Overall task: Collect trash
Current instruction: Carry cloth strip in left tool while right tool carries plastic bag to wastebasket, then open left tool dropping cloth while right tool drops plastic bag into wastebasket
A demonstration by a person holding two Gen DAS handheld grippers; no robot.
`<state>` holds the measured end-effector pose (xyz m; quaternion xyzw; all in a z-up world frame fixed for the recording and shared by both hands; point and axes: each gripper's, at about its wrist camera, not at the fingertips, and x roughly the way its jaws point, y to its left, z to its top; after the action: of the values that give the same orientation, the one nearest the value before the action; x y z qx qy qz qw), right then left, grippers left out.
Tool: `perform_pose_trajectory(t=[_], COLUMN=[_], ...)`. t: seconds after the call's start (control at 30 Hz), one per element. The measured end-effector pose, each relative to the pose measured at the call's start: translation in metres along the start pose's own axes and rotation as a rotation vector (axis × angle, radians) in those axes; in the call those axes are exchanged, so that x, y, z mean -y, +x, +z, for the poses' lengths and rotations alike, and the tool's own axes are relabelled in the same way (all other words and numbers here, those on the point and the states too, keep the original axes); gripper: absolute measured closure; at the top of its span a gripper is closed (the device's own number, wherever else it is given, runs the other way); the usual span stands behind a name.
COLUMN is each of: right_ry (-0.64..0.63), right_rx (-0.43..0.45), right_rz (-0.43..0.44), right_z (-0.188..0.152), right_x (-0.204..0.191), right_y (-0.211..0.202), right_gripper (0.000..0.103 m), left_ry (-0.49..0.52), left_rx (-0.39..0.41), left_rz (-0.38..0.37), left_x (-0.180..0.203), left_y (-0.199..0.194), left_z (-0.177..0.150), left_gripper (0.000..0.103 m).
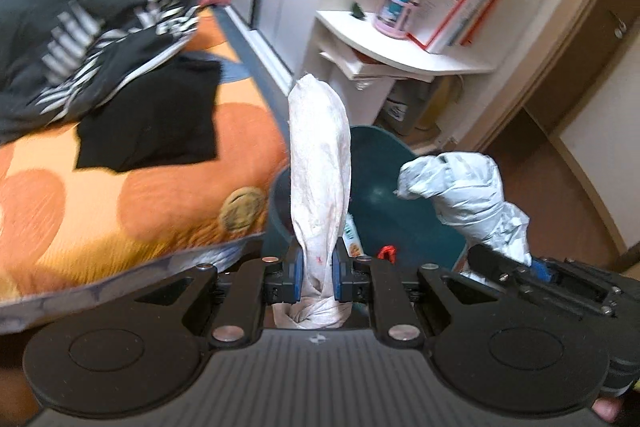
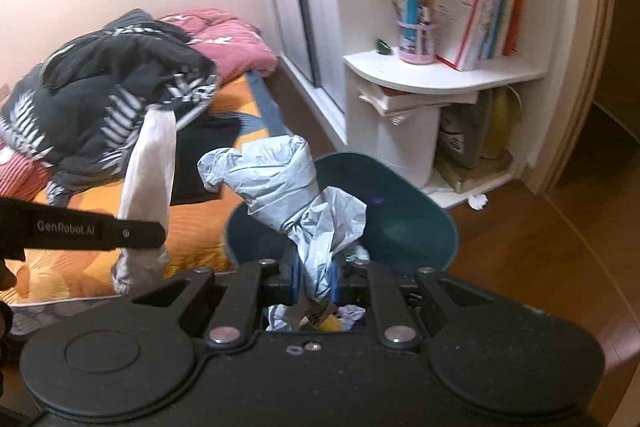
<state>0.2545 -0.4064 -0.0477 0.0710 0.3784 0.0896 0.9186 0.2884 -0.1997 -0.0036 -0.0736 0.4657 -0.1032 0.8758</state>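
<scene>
My left gripper [image 1: 316, 273] is shut on a white crumpled tissue wad [image 1: 320, 163] that stands up between its pads. My right gripper [image 2: 314, 281] is shut on a pale blue crumpled paper wad [image 2: 288, 183]. Both are held above the open dark teal trash bin [image 1: 384, 187], also in the right wrist view [image 2: 404, 219], which holds some scraps at its bottom. The blue wad [image 1: 464, 187] and right gripper show at the right of the left wrist view. The white wad [image 2: 150, 167] and left gripper's arm show at the left of the right wrist view.
A bed with an orange patterned cover [image 1: 120, 195] lies left of the bin, piled with dark clothes [image 2: 108, 95] and a pink quilt [image 2: 228, 39]. A white corner shelf [image 2: 440, 75] with books and a pink cup stands behind the bin. Brown wooden floor [image 2: 540, 247] lies to the right.
</scene>
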Motion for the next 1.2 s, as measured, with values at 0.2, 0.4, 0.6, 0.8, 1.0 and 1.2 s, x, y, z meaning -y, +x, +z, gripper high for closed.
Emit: perform_pose_trajectory(t=[0.2,0.4,0.6,0.8,1.0,1.2], right_ry=[0.051,0.089,0.090,0.099,0.117,0.113], right_rx=[-0.046,-0.103,-0.167,-0.203,-0.230,-0.238], right_rz=[-0.038,-0.060,-0.075,-0.085,-0.064,-0.057], right_z=[0.003,0.001,-0.004,-0.007,-0.012,-0.015], right_x=[0.028,0.047,0.053,0.058,0.061,0.058], right_y=[0.029,0.060,0.088,0.103,0.112,0.112], right_gripper=[0.089,0.089,0.089,0.083,0.077,0.075], left_ry=[0.017,0.049,0.061,0.070,0.072,0.043], left_rx=[-0.053,-0.132,-0.211,-0.272,-0.313,-0.327], left_rz=[-0.047,-0.048,-0.036,-0.006,-0.005,-0.008], left_x=[0.026,0.043,0.048,0.046,0.043,0.039], left_y=[0.039,0.082,0.122,0.154,0.173,0.176], left_z=[0.020,0.025,0.022,0.015,0.009,0.006], left_gripper=[0.090,0.090,0.090,0.090,0.089,0.065])
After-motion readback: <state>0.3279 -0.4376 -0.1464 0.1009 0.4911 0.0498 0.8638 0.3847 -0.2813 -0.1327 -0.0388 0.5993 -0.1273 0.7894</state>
